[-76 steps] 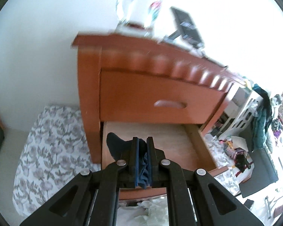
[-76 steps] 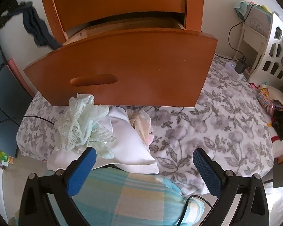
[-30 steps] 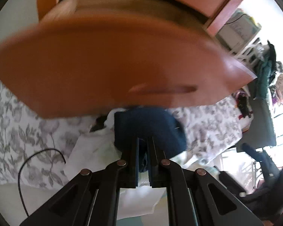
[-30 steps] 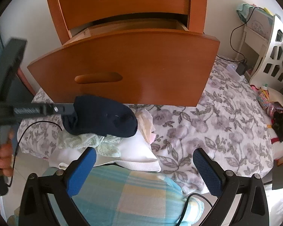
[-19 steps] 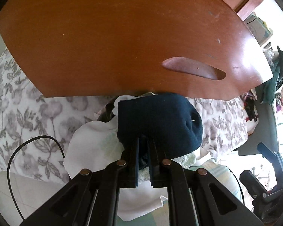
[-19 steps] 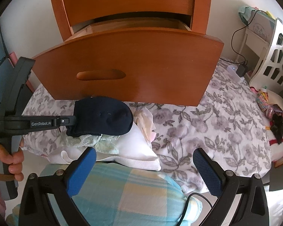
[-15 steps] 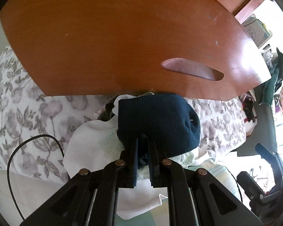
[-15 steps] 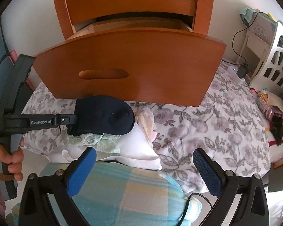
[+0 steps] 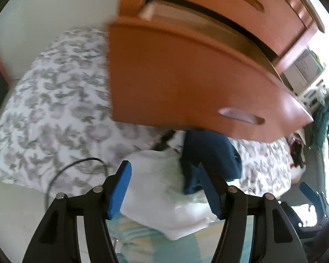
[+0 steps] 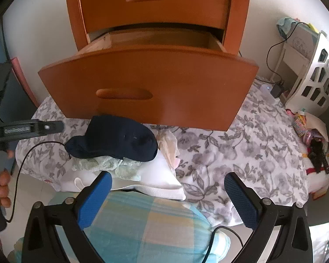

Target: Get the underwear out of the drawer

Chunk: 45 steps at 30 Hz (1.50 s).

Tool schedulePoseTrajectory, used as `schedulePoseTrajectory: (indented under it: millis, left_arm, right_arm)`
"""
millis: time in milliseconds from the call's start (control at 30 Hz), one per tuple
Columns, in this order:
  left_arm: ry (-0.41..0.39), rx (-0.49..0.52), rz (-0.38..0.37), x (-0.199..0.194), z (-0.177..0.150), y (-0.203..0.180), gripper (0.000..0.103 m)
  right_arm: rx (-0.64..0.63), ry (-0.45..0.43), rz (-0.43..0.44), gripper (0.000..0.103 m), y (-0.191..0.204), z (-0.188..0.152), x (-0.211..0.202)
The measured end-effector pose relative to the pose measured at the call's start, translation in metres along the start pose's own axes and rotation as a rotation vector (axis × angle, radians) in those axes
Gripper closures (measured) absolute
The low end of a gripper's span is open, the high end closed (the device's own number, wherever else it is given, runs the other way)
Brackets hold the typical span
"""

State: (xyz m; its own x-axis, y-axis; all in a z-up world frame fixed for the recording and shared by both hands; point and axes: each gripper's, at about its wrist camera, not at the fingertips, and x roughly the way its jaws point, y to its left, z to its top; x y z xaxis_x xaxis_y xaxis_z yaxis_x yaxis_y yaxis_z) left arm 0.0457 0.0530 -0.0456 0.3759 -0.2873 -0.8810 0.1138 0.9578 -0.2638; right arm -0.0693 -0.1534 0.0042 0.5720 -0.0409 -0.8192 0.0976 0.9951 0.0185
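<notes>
One drawer [image 10: 147,83] pulled out; navy underwear [image 10: 118,140] outside; left gripper [image 9: 164,186] opening, right gripper [image 10: 166,192] apart.

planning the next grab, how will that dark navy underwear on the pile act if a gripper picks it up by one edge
Probably floppy: the navy underwear sags over the heap of pale clothes, following its bumps. Likely light, since the lacy fabric beneath looks barely flattened. It shouldn't roll or slide, though lifted by an edge it would likely hang and unfold. The left gripper has let go, jaws opening, with only a fold near one pad.
</notes>
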Motion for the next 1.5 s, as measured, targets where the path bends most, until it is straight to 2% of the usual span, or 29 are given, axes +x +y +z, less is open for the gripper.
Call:
schedulePoseTrajectory:
  millis: [67,133,167,433,600,867,967,1100,1167,1233,1300,1500]
  left_arm:
    - [-0.036,-0.017,0.033,-0.013,0.001,0.009,0.036]
    - [-0.081,-0.022,0.057,-0.030,0.002,0.018,0.027]
    - [-0.101,-0.022,0.063,-0.039,0.002,0.021,0.026]
    - [-0.260,-0.004,0.076,-0.114,-0.006,0.028,0.025]
    - [-0.370,-0.007,0.133,-0.167,-0.020,0.040,0.025]
    - [-0.475,-0.057,0.209,-0.222,-0.047,0.068,0.023]
    - [-0.498,-0.065,0.202,-0.224,-0.054,0.069,0.013]
    - [-0.497,-0.026,0.158,-0.209,-0.058,0.054,0.012]
    - [-0.524,-0.007,0.136,-0.200,-0.059,0.044,0.012]
    - [-0.544,0.006,0.108,-0.188,-0.058,0.034,0.006]
    - [-0.544,0.019,0.081,-0.174,-0.056,0.027,0.002]
    - [-0.522,0.020,0.005,-0.138,-0.049,0.014,0.001]
  right_arm:
    - [0.000,-0.007,-0.003,0.000,0.001,0.001,-0.003]
    - [-0.001,-0.018,-0.005,0.000,0.003,0.001,-0.007]
    - [-0.002,-0.024,-0.005,0.000,0.005,0.001,-0.010]
    - [-0.004,-0.108,-0.010,0.000,0.012,0.002,-0.038]
    - [0.004,-0.143,-0.009,0.000,0.014,-0.001,-0.053]
    - [-0.016,-0.197,0.006,0.000,0.025,-0.009,-0.074]
    - [-0.012,-0.218,-0.002,0.000,0.024,-0.011,-0.079]
    - [0.003,-0.268,-0.017,0.000,0.019,-0.009,-0.086]
    - [0.008,-0.285,-0.022,0.000,0.017,-0.008,-0.087]
    - [0.007,-0.295,-0.027,0.000,0.016,-0.007,-0.086]
    - [0.002,-0.303,-0.032,0.000,0.015,-0.005,-0.085]
    - [-0.003,-0.309,-0.037,0.000,0.010,0.002,-0.075]
